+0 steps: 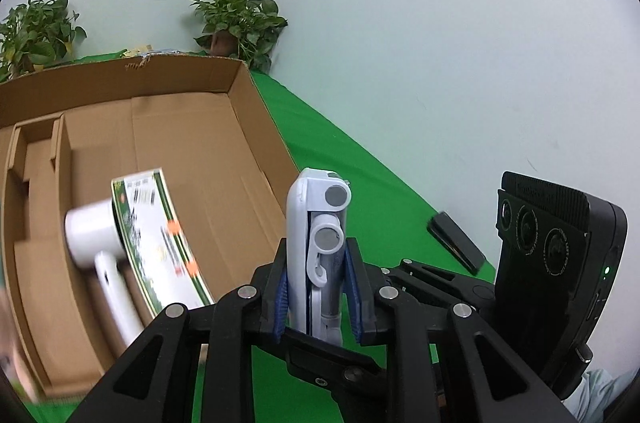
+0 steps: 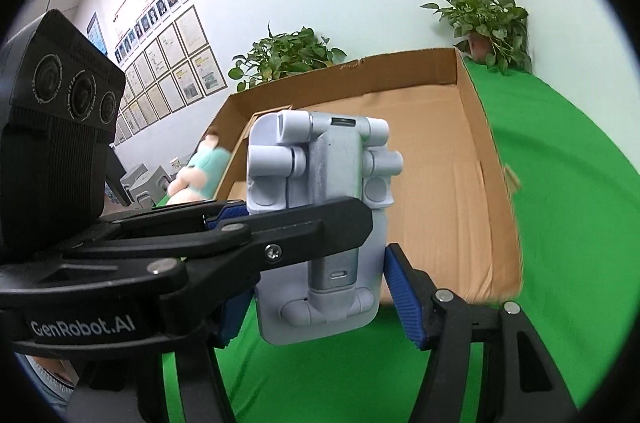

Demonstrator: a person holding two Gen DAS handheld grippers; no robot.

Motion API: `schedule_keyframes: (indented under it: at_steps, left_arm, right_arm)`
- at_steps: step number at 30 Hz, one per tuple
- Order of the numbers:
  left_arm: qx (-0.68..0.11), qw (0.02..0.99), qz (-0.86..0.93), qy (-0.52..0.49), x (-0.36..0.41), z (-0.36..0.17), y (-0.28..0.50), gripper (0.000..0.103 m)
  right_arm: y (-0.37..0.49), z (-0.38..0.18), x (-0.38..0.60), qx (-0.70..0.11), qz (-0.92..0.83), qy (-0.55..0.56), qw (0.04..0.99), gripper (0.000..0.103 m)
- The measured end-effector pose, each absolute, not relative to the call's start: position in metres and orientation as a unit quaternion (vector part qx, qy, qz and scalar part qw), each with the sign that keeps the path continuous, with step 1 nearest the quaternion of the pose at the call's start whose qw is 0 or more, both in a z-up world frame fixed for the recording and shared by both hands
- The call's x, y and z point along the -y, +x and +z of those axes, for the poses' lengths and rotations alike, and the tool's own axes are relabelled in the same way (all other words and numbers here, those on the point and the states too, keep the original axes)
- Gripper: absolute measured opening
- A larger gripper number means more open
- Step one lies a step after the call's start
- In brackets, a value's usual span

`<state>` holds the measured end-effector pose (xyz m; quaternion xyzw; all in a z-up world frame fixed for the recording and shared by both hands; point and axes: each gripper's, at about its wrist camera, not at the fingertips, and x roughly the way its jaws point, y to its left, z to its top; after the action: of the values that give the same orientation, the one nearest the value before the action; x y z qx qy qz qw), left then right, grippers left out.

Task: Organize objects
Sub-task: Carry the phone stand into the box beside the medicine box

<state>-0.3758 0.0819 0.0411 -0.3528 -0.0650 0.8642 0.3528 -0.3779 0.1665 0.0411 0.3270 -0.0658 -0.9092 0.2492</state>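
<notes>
While both grippers clamp it | folded stand (image 2: 320, 223) upright, hinges upward

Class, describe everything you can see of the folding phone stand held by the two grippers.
The folding phone stand looks like pale lilac-white plastic around a silver metal-looking arm with round hinge knuckles. It is folded flat and held upright above the green cloth, in front of the cardboard box. The left gripper pinches its thin edges; the right gripper spans its broad face, blue pads at both sides.
</notes>
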Motion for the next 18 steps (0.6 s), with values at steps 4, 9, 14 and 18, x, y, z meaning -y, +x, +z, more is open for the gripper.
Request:
schedule_keyframes:
  at_steps: [4, 9, 14, 18]
  left_arm:
    - [0.080, 0.349, 0.856, -0.373, -0.088, 0.033, -0.410, 0.021]
    - [0.098, 0.339, 0.841, -0.411, -0.094, 0.005, -0.447, 0.021]
    - [0.123, 0.328, 0.818, -0.456, -0.097, -0.029, -0.471, 0.021]
    - [0.143, 0.317, 0.798, -0.492, -0.097, -0.052, -0.487, 0.021]
  right_arm:
    - [-0.412, 0.036, -0.171, 0.065, -0.897, 0.355, 0.256, 0.061]
    - [-0.445, 0.019, -0.176, 0.062, -0.877, 0.398, 0.260, 0.061]
    - [-0.461, -0.009, -0.178, 0.056, -0.853, 0.449, 0.259, 0.061]
    - [-0.472, -0.028, -0.178, 0.055, -0.837, 0.483, 0.250, 0.061]
